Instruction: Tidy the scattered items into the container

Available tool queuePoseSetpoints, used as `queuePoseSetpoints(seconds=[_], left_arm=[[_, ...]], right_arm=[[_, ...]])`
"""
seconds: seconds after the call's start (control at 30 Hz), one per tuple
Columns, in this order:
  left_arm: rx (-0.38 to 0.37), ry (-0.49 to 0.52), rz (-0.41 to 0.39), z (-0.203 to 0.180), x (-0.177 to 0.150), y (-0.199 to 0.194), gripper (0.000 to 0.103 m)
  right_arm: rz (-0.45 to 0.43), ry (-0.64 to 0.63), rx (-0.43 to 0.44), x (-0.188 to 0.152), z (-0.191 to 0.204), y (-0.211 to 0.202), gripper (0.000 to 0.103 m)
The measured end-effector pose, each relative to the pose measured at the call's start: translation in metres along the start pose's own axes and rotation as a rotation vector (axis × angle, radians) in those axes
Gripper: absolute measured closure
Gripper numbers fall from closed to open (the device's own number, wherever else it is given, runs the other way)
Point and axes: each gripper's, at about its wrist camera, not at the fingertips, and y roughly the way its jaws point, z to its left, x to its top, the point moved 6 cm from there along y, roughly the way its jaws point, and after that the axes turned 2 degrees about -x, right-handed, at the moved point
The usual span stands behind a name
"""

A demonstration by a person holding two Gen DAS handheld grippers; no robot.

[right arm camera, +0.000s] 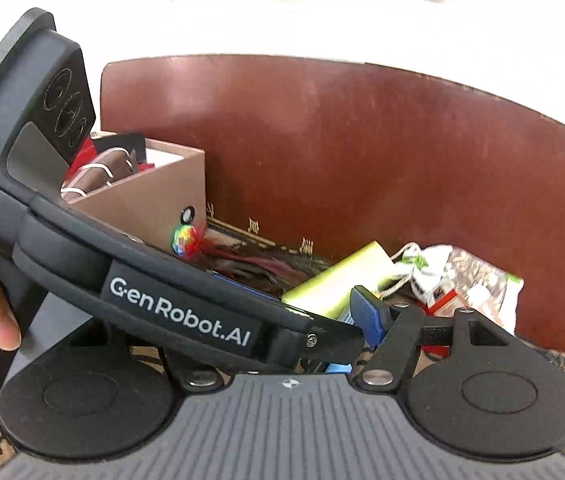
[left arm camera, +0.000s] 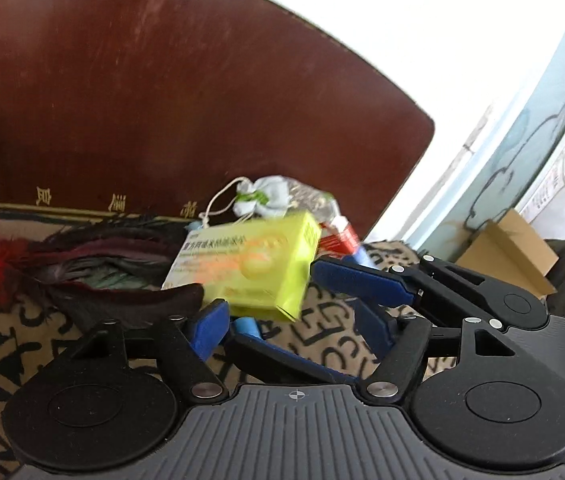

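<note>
The left gripper (left arm camera: pixel 286 320) has its jaws spread around the yellow-green box (left arm camera: pixel 258 268), which looks blurred; whether the blue pads press on it cannot be told. The right gripper (left arm camera: pixel 346 280) reaches in from the right, its jaws also apart, one pad (right arm camera: pixel 366 312) just beside the box's edge. Behind the box lie a crumpled white bag (left arm camera: pixel 270 196) and a red-white packet (left arm camera: pixel 338 236); dark feathers (left arm camera: pixel 102 268) lie to its left on the patterned cloth (left arm camera: pixel 322 308). The brown cardboard container (right arm camera: pixel 154 200) stands further left, before a brown chair back (left arm camera: pixel 162 100).
</note>
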Motion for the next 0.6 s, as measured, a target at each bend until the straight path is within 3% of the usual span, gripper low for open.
queuePoseSetpoints(seconds=[0.13, 0.2, 0.27, 0.37, 0.6], left_arm=[[0.007, 0.009, -0.005, -0.002, -0.004, -0.008, 0.021], [0.032, 0.02, -0.009, 0.001, -0.007, -0.009, 0.011], [0.04, 0.004, -0.007, 0.007, -0.009, -0.01, 0.007], [0.065, -0.011, -0.002, 0.016, -0.006, -0.002, 0.004], [0.059, -0.003, 0.042, 0.032, 0.006, 0.042, 0.003]], right_arm=[[0.007, -0.02, 0.001, 0.001, 0.006, -0.005, 0.03], [0.019, -0.04, 0.007, -0.003, 0.008, -0.005, 0.027], [0.033, -0.061, -0.022, -0.012, 0.006, -0.002, 0.014], [0.059, -0.074, -0.074, -0.025, -0.004, 0.006, 0.012], [0.1, 0.087, -0.105, -0.052, -0.053, 0.024, 0.011]])
